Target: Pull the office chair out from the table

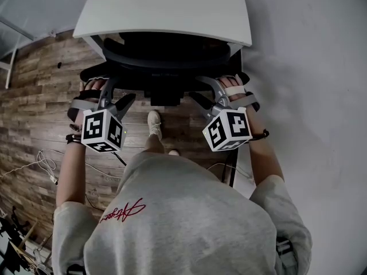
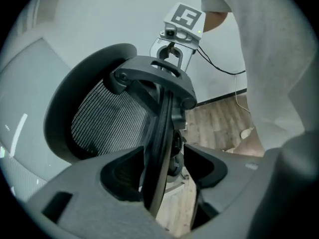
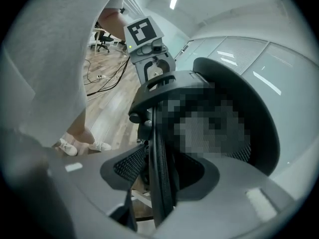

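While both hand-held grippers (image 1: 117, 96) (image 1: 209, 93) gape, chair backrest (image 1: 166, 57) sits between — unclamped.

Floor: brown wood-look planks (image 1: 40, 113) in staggered rows, light and dark boards mixed.
Wall: plain pale wall (image 1: 309, 67) down the right of the head view, with a dark skirting (image 2: 219, 100) where it meets the planks.
Glazing: frosted-looking glass panels (image 3: 279, 68) in thin frames, with bright streaks reflected in them.
Light: one lit ceiling strip (image 3: 174, 0); the room is evenly and coolly lit.
Furniture: white surface (image 1: 166, 10) with rounded corners, just beside the wall.
Far end: a dark swivel chair (image 3: 104, 41), small in the distance on the same planks.
Floor clutter: loose cables (image 1: 43, 162) trailing over the planks on the left.
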A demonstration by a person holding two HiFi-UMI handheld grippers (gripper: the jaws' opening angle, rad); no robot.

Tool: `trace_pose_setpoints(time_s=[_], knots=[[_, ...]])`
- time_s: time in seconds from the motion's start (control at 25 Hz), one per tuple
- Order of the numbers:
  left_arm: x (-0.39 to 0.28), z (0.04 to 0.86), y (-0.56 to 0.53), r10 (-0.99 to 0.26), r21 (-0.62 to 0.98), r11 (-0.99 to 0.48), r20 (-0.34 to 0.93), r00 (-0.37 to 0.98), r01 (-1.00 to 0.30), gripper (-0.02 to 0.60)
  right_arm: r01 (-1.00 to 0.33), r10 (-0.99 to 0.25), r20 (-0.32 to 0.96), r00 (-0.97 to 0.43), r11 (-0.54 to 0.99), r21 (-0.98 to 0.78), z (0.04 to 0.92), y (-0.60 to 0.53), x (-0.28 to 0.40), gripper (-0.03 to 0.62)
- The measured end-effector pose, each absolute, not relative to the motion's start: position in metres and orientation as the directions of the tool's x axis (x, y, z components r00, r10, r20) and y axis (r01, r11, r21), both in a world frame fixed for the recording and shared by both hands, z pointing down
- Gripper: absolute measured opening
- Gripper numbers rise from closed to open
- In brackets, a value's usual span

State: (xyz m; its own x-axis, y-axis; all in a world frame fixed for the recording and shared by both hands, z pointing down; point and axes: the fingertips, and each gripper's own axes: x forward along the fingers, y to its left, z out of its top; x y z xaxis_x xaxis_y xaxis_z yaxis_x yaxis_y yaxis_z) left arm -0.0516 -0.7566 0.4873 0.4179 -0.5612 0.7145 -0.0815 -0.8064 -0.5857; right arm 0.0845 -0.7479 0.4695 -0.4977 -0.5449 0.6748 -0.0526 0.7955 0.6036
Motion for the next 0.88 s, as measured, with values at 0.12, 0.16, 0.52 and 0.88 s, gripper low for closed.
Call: trace_pose_setpoints(time_s=[0.12, 0.16, 0.52, 0.88], knots=[[-0.051, 0.493, -0.760, -0.564, -0.599, -0.800, 0.726, 0.394, -0.041, 0.256, -0.032, -0.541, 0.687, -0.486, 0.796, 0.604, 0.477, -0.750, 0.082, 0.183], [-0.051, 0.494, -0.760, -0.563, -0.601, -0.799, 0.730, 0.388, -0.030, 0.255, -0.027, -0.541, 0.689, -0.482, 0.795, 0.606, 0.478, -0.751, 0.082, 0.183], [-0.056, 0.510, -0.763, -0.559, -0.606, -0.789, 0.775, 0.294, 0.097, 0.255, 0.019, -0.541, 0.719, -0.437, 0.793, 0.609, 0.490, -0.758, 0.079, 0.186], [-0.050, 0.519, -0.769, -0.563, -0.611, -0.782, 0.777, 0.283, 0.121, 0.236, 0.056, -0.548, 0.747, -0.377, 0.791, 0.609, 0.507, -0.762, 0.080, 0.184]])
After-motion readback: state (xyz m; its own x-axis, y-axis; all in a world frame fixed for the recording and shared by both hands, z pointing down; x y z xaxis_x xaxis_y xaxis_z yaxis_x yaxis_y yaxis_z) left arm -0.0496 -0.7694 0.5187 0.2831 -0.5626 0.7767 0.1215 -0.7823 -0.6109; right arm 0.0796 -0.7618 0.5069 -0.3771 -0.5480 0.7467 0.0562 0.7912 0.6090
